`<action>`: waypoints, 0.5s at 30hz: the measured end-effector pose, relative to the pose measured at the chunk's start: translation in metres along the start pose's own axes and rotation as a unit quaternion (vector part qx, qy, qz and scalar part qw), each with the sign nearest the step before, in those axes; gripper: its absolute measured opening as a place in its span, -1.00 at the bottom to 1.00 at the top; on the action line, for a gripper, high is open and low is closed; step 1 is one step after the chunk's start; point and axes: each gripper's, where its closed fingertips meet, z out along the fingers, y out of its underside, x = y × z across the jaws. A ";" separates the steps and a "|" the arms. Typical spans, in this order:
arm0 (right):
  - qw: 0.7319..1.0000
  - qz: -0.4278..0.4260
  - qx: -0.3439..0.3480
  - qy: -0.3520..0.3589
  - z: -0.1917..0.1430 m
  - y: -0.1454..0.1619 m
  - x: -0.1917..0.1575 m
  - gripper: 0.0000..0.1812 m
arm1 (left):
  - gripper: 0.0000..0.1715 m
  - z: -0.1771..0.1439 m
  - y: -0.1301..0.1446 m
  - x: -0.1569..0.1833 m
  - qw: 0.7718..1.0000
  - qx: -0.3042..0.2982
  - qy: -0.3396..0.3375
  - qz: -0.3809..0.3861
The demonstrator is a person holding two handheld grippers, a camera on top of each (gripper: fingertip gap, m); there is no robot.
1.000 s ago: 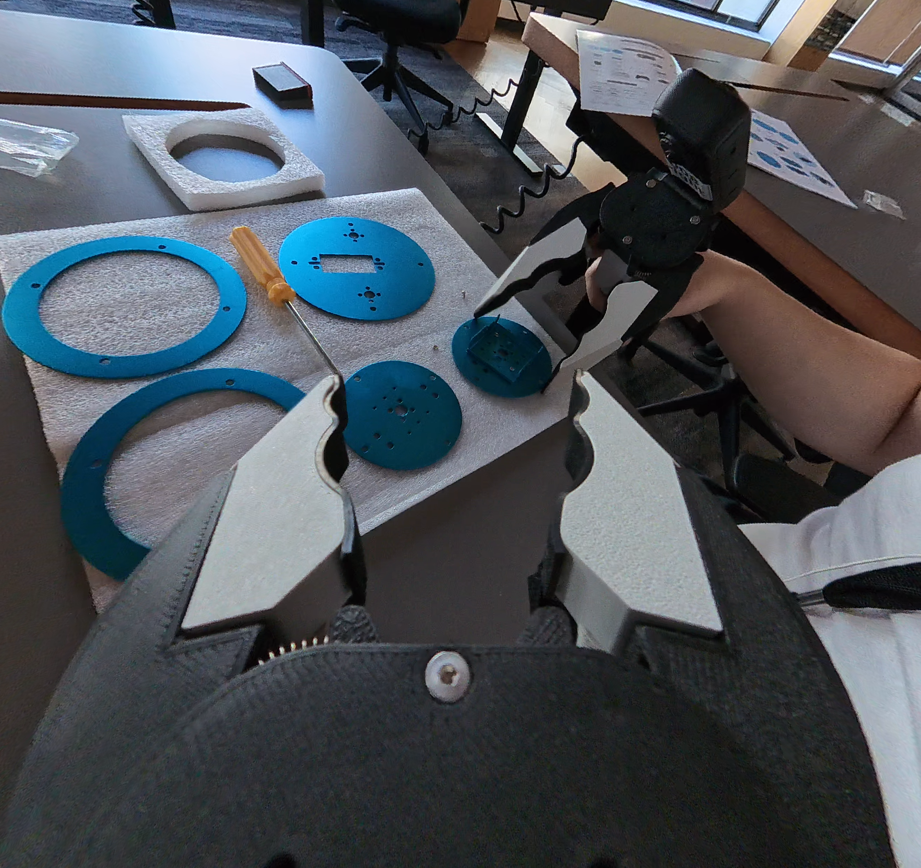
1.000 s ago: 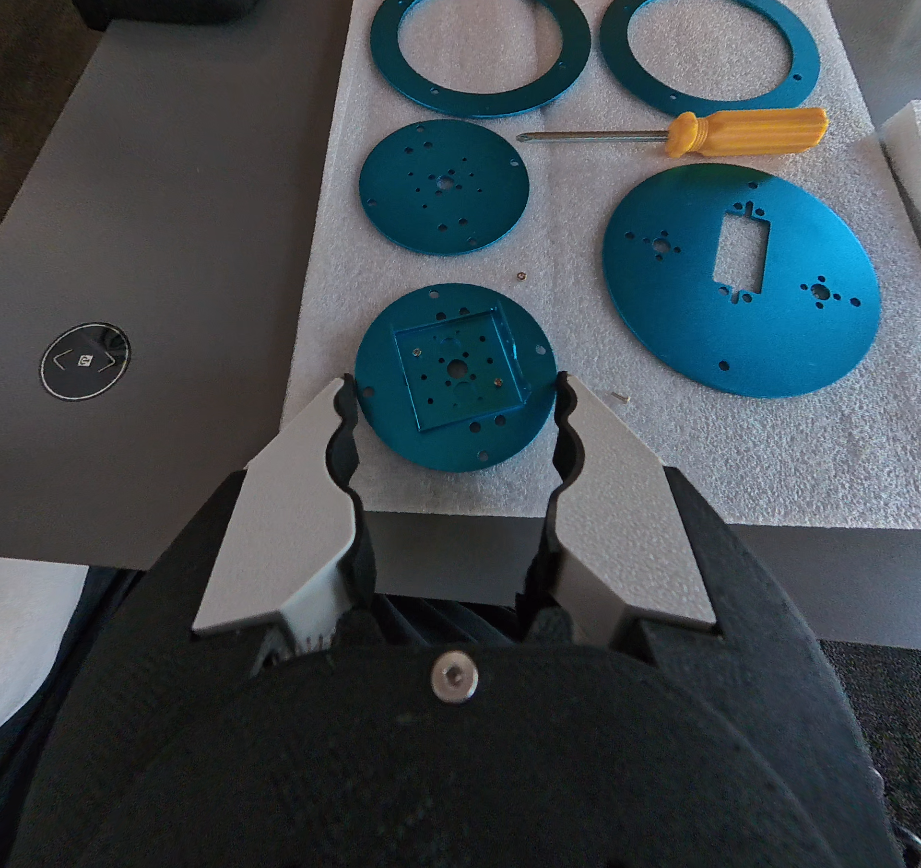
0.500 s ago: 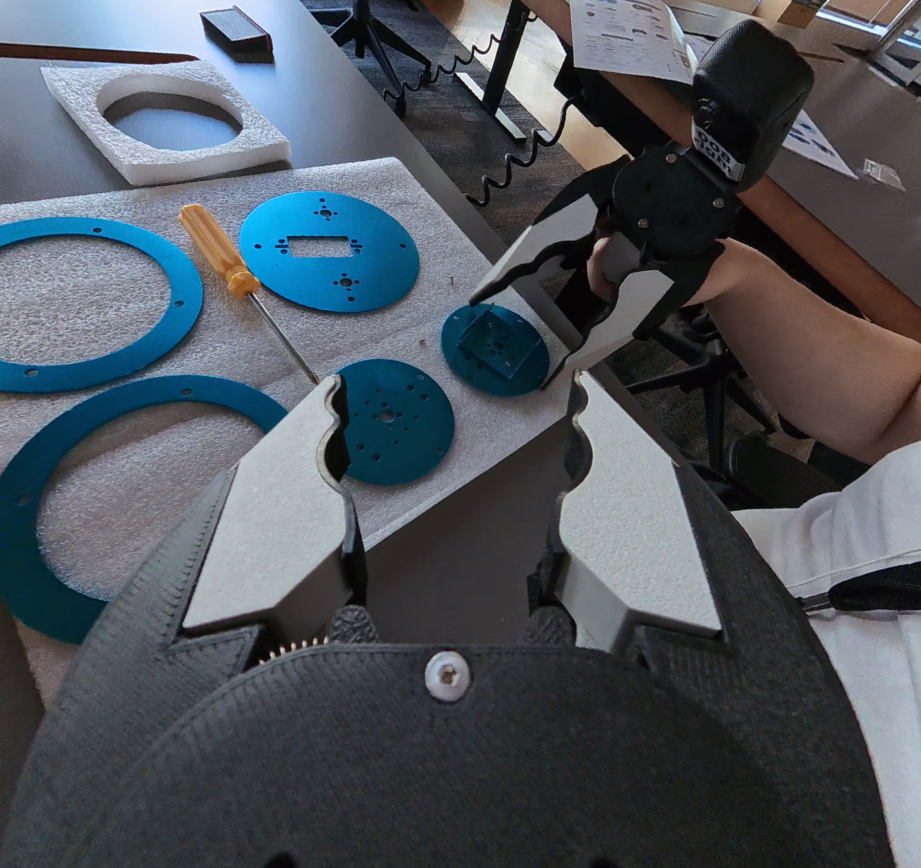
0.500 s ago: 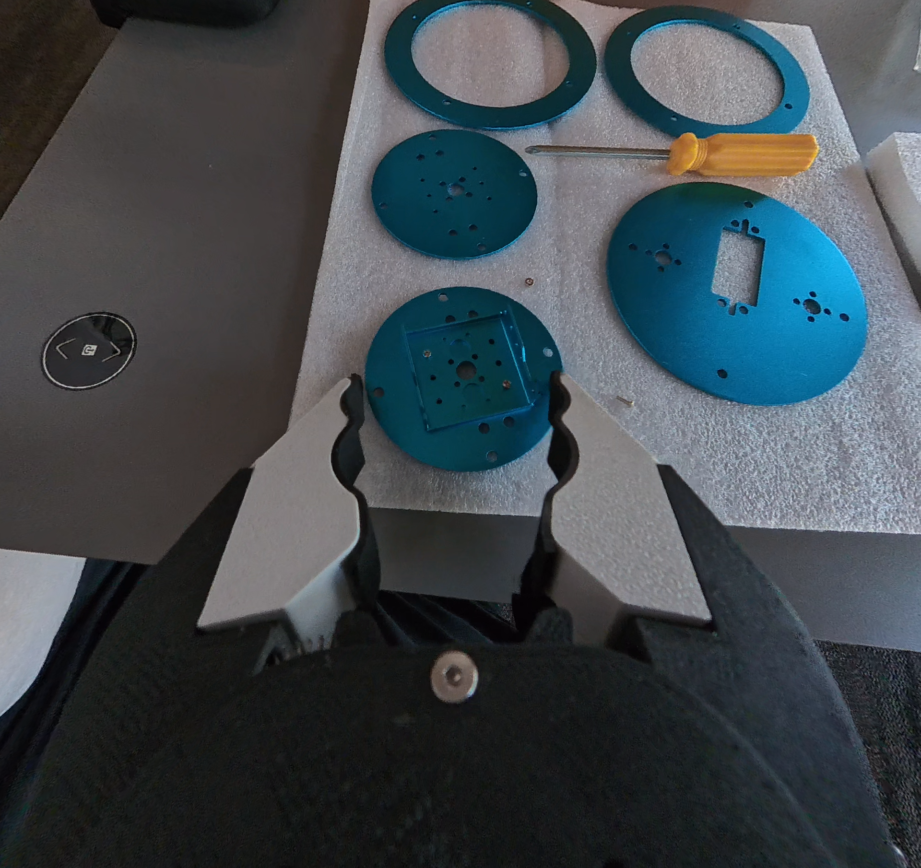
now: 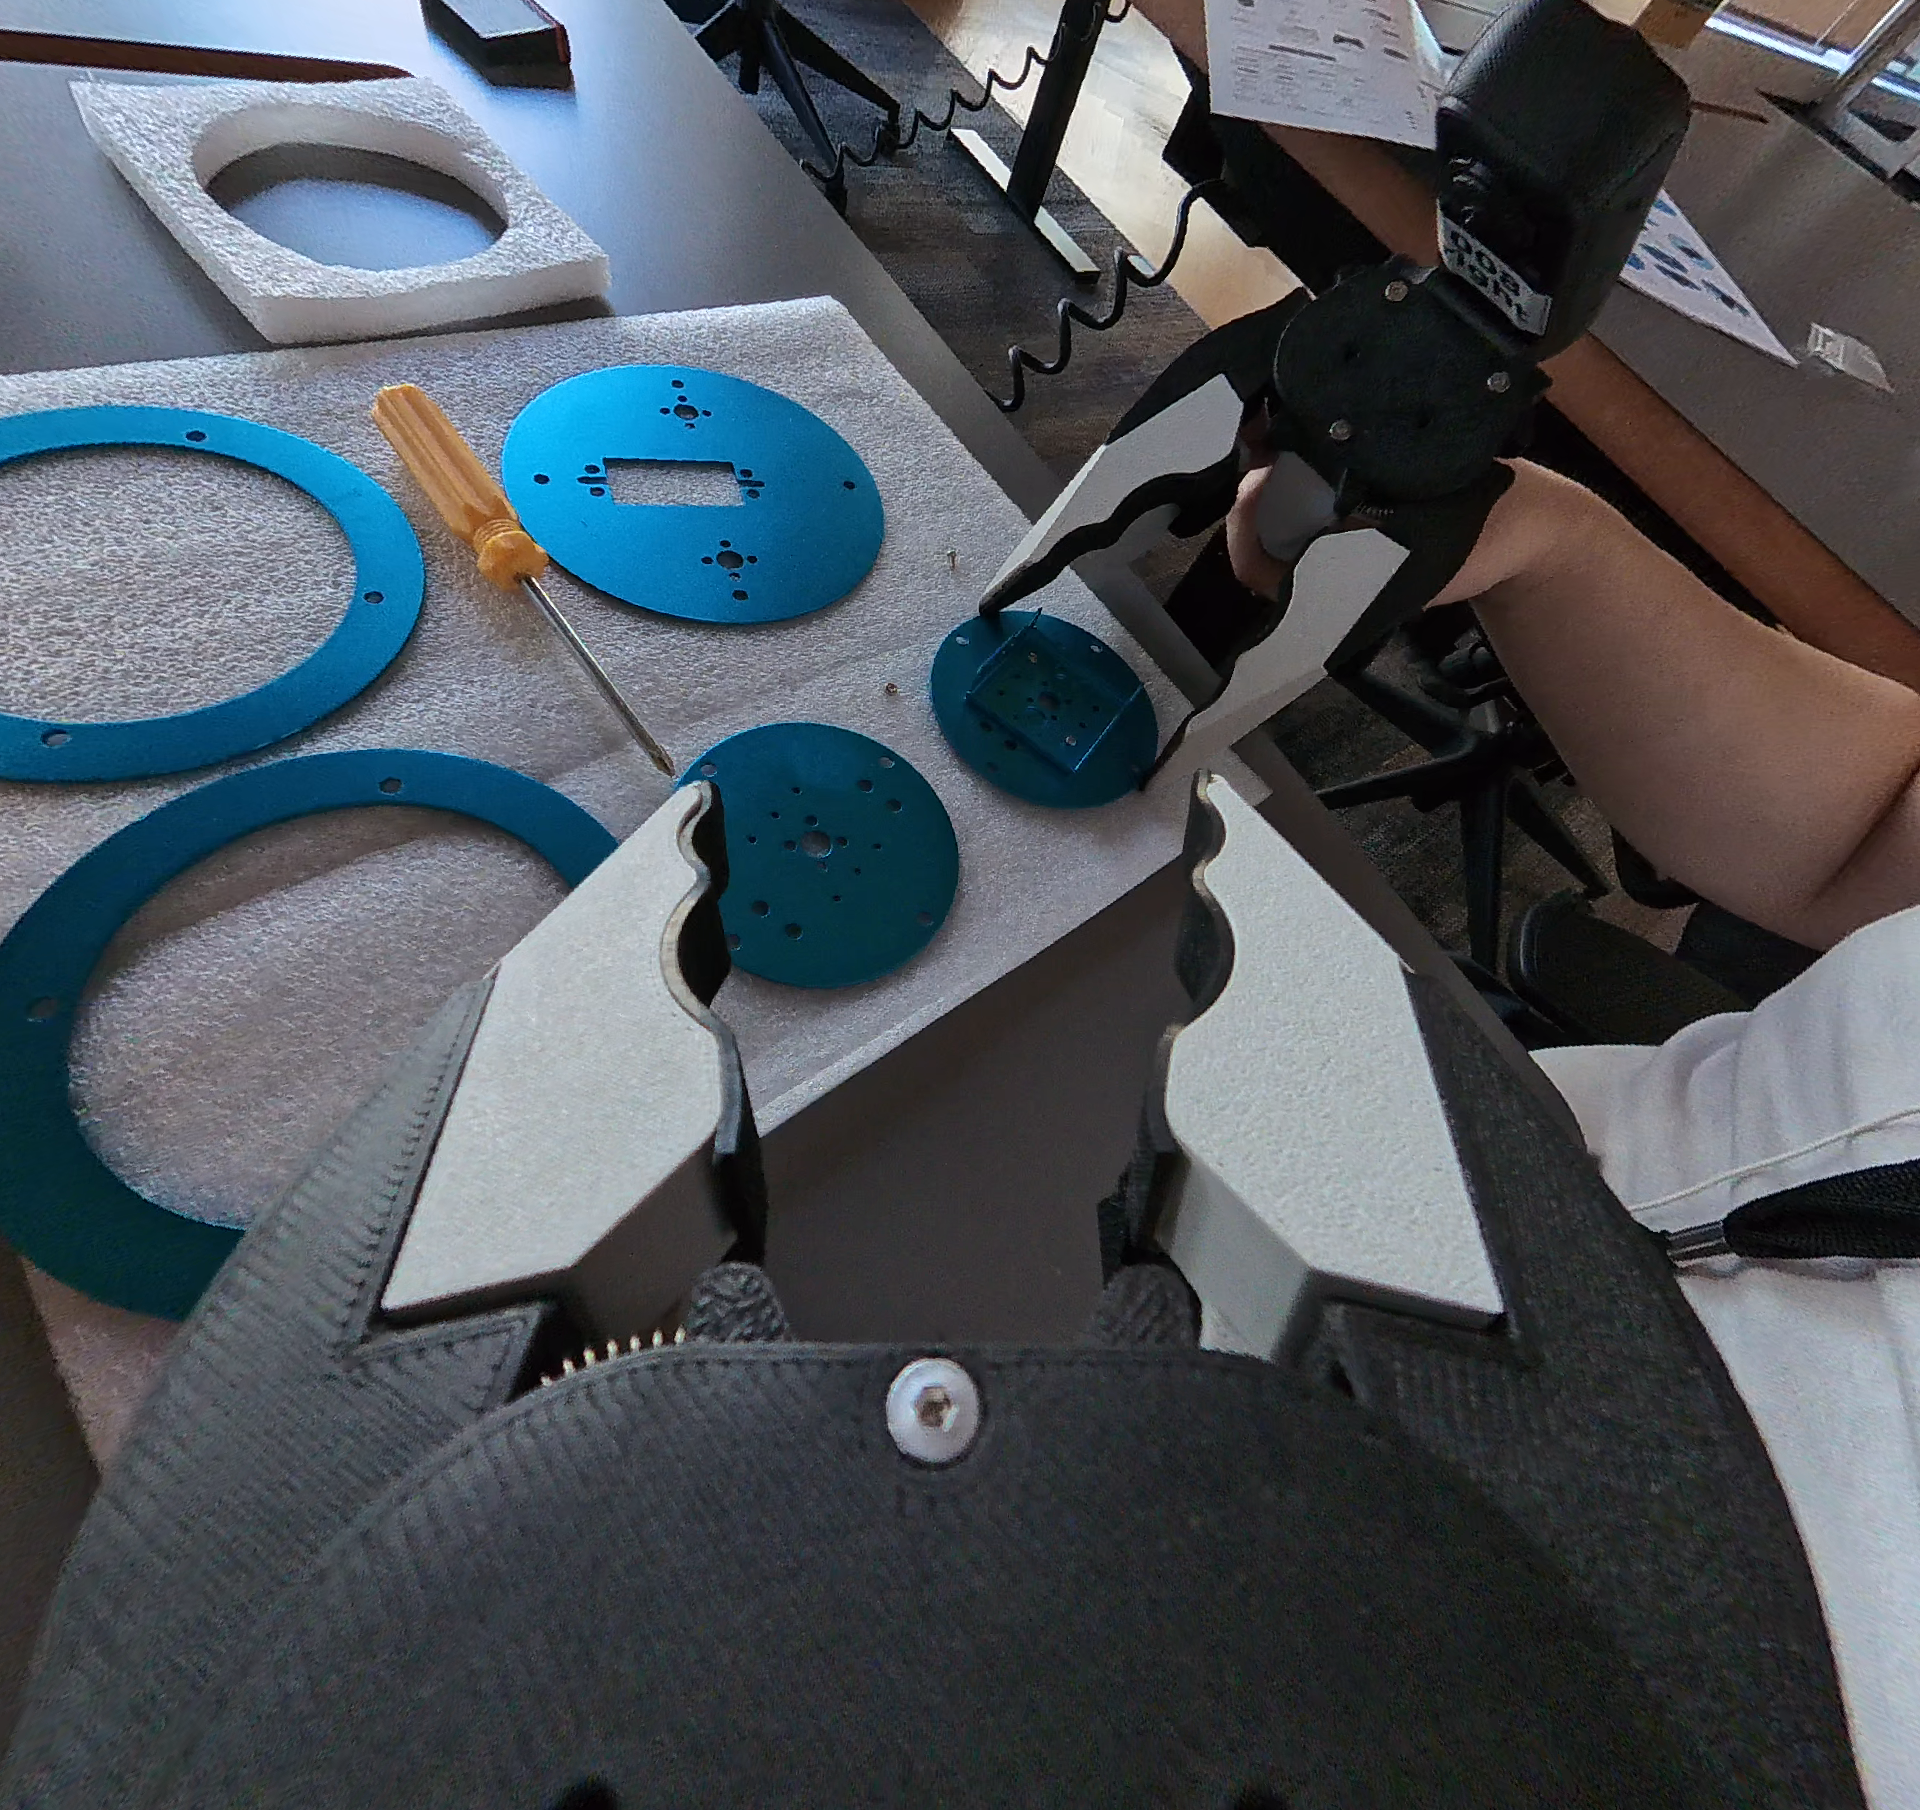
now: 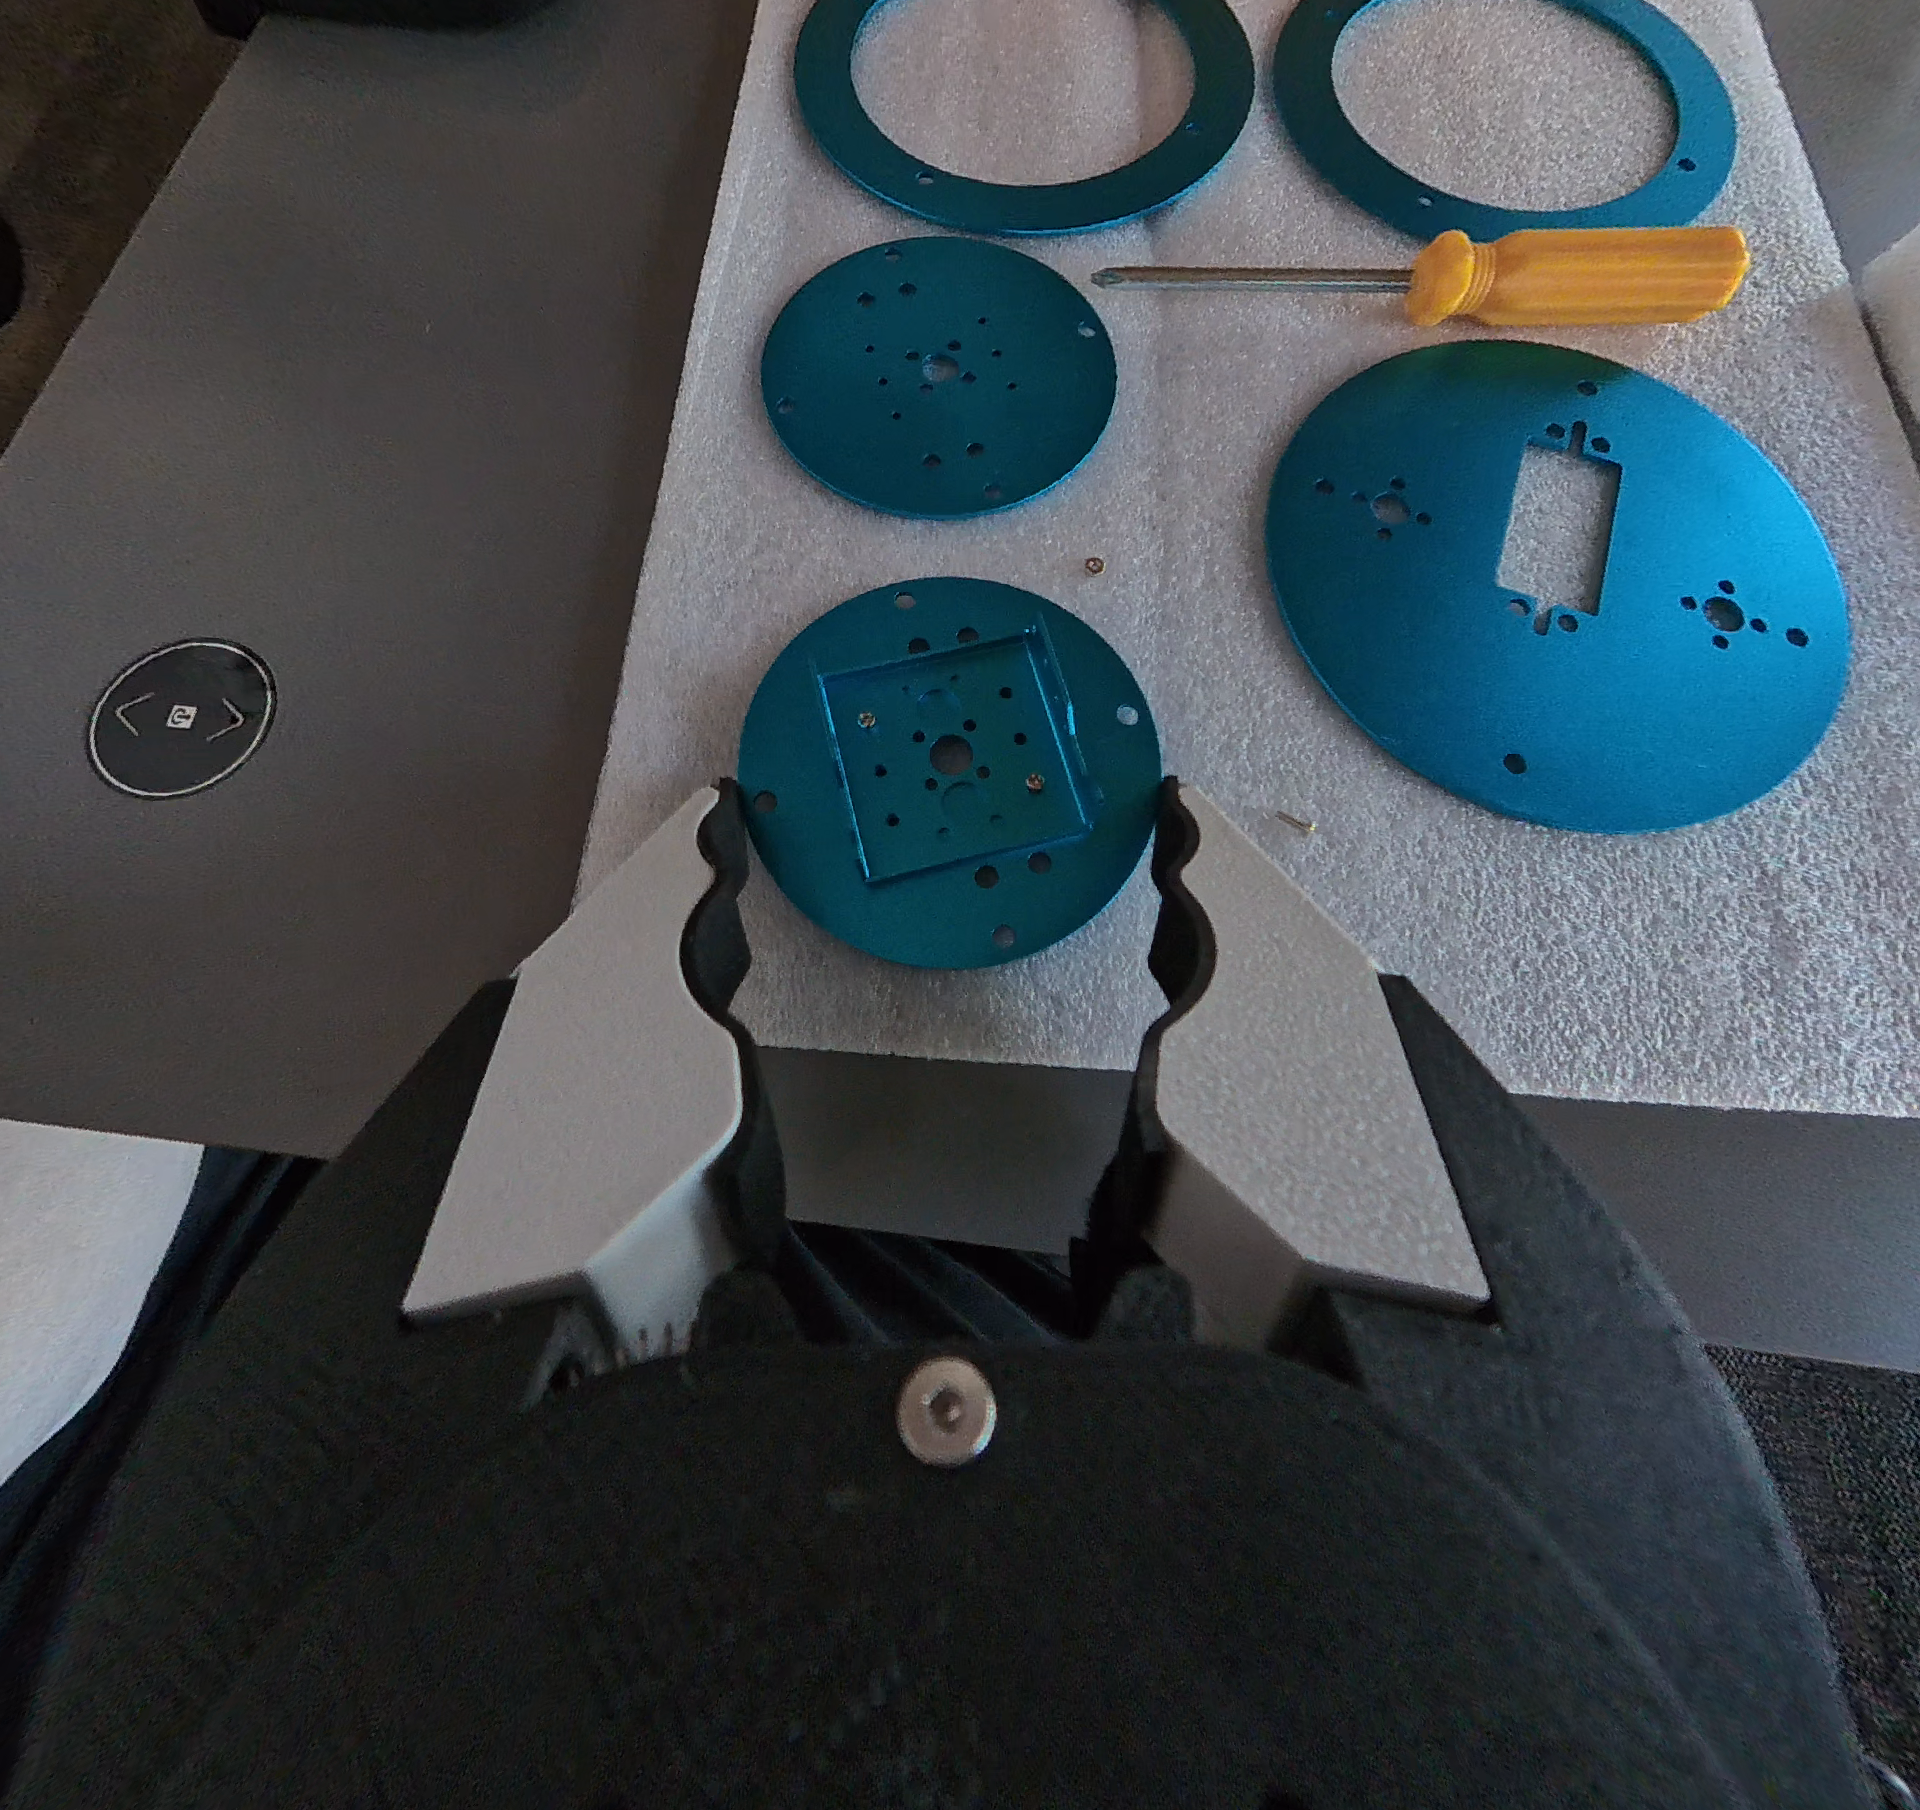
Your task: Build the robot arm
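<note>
Your right gripper (image 6: 945, 799) sits spread wide, fingertips flanking the small blue disc with the square bracket (image 6: 948, 773) at the near edge of the white foam sheet (image 6: 1455, 929), gripping nothing. Whether the tips touch the disc's rim, I cannot tell. Your left gripper (image 5: 951, 794) is spread wide too, empty, hovering over the sheet's corner, nearest the plain drilled disc (image 5: 831, 856).

Only your left wrist view gives you the side look at the right gripper, with your bare forearm (image 5: 1662, 721) behind it, plus the square foam frame with its round cutout (image 5: 332, 202), a small black block (image 5: 494, 20) on the grey table (image 5: 644, 129), an office chair base (image 5: 790, 67), a coiled cable (image 5: 1049, 347) and printed sheets (image 5: 1320, 46) on the next desk.

Only your right wrist view gives you the round black control button (image 6: 182, 716) set into the tabletop, and the two tiny screws sitting in the bracket.

Count with me on the sheet: two blue rings (image 6: 1023, 77) (image 6: 1507, 93), side by side. Three blue discs: the bracket one, the plain drilled one, and one large disc with a rectangular slot (image 6: 1558, 586). One orange-handled screwdriver (image 6: 1558, 274), lying between rings and large disc. Two loose bits of hardware: a small nut (image 6: 1093, 566) between the small discs, a tiny screw (image 6: 1294, 822) just right of your right fingertip
</note>
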 end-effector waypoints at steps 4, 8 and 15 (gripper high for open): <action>1.000 -0.008 -0.001 0.004 0.000 -0.001 0.000 -0.14 | -0.02 0.004 -0.001 0.001 1.000 -0.006 0.008 0.007; 0.999 -0.030 0.002 0.016 -0.001 -0.003 0.000 -0.14 | -0.04 0.020 0.007 0.006 0.998 -0.037 0.037 0.028; 0.998 -0.057 0.011 0.033 -0.003 -0.006 -0.001 -0.14 | 0.10 0.054 0.013 0.022 0.987 -0.063 0.144 0.016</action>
